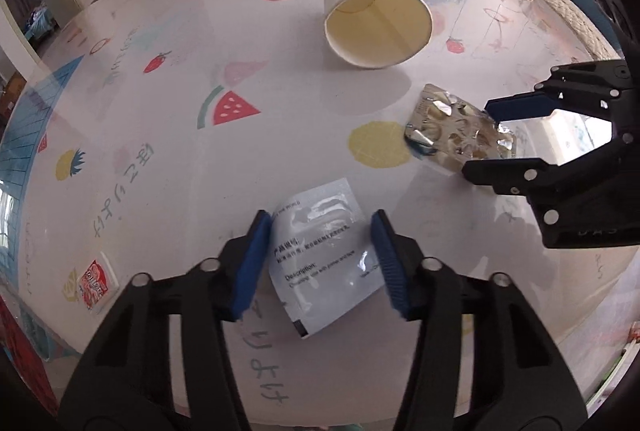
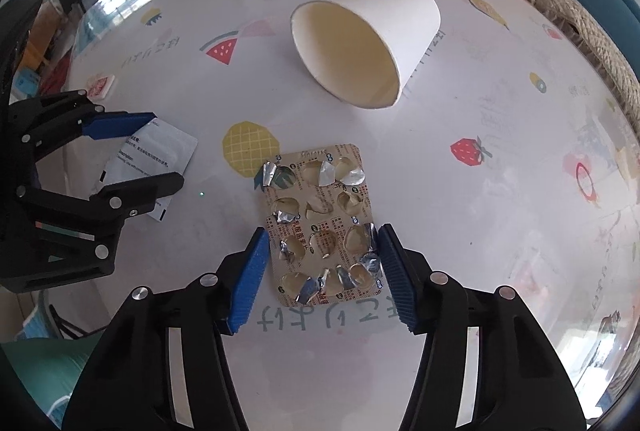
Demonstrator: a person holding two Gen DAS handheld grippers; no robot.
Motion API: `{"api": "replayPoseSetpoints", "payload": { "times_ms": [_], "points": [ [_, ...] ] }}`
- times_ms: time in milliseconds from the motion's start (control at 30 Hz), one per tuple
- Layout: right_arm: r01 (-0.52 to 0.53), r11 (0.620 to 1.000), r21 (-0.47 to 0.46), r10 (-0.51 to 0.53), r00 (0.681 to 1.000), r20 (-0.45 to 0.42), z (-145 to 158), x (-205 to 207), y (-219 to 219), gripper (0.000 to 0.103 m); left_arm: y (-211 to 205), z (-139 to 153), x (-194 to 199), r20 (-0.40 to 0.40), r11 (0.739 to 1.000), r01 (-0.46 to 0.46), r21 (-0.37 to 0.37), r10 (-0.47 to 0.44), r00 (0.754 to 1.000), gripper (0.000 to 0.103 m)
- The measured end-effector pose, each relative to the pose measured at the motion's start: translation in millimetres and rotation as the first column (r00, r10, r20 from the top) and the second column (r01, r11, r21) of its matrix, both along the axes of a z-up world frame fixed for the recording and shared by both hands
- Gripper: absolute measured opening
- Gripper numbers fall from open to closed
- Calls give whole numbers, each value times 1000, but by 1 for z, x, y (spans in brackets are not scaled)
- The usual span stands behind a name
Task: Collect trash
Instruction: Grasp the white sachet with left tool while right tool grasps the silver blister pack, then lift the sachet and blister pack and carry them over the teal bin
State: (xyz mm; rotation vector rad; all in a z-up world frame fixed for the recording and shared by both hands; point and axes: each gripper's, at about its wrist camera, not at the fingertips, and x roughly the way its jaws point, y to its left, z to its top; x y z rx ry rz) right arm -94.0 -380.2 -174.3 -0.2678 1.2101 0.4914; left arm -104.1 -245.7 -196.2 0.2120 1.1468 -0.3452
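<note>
Both claws are lined up over flat trash on the table [image 1: 168,135]. The left gripper [image 1: 320,263] is spread around a white sachet [image 1: 320,263], pads just beside its edges but not clearly pinching. The right gripper [image 2: 322,271] straddles an empty pill pack [image 2: 320,223] the same way. I'd squeeze square on the long edges, since flat stuff like this probably slips or buckles. The paper cup [image 2: 368,43] lies tipped on its side farther back, with nothing in it.

White paper cup [image 2: 362,45] on its side, upper centre; emptied blister pack [image 2: 322,223] flat mid-frame; pale sachet [image 2: 150,161] flat, left
</note>
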Motion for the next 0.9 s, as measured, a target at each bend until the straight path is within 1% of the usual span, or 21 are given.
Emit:
{"api": "replayPoseSetpoints", "payload": {
  "times_ms": [67,133,167,200,300,433,600,767,900],
  "points": [
    [15,1000,17,-15,1000,-13,0,3,0,57,4,1,5,-15,999,-32,-22,32,999,38],
    [21,1000,22,-21,1000,-17,0,2,0,56,9,2,8,-32,998,-44,-46,43,999,34],
    [29,999,29,-28,999,-22,1,2,0,56,10,2,9,-36,998,-45,-51,43,998,29],
    [35,999,39,-34,999,-27,0,8,-1,56,12,4,8,-41,997,-43,-59,41,998,27],
    [65,995,70,-62,997,-44,2,8,-4,56,12,5,8,-60,996,-38,-86,33,998,21],
    [100,988,116,-91,993,-79,1,12,-7,56,14,7,11,-70,993,-43,-113,35,997,17],
    [103,984,144,-88,991,-105,3,6,-3,56,19,11,18,-82,989,-56,-137,45,996,12],
    [124,969,214,-101,988,-116,21,8,3,56,33,26,27,-77,983,-70,-168,57,995,11],
    [138,949,284,-105,986,-129,42,20,12,56,56,48,36,-56,975,-98,-201,89,994,10]
  ]
}}
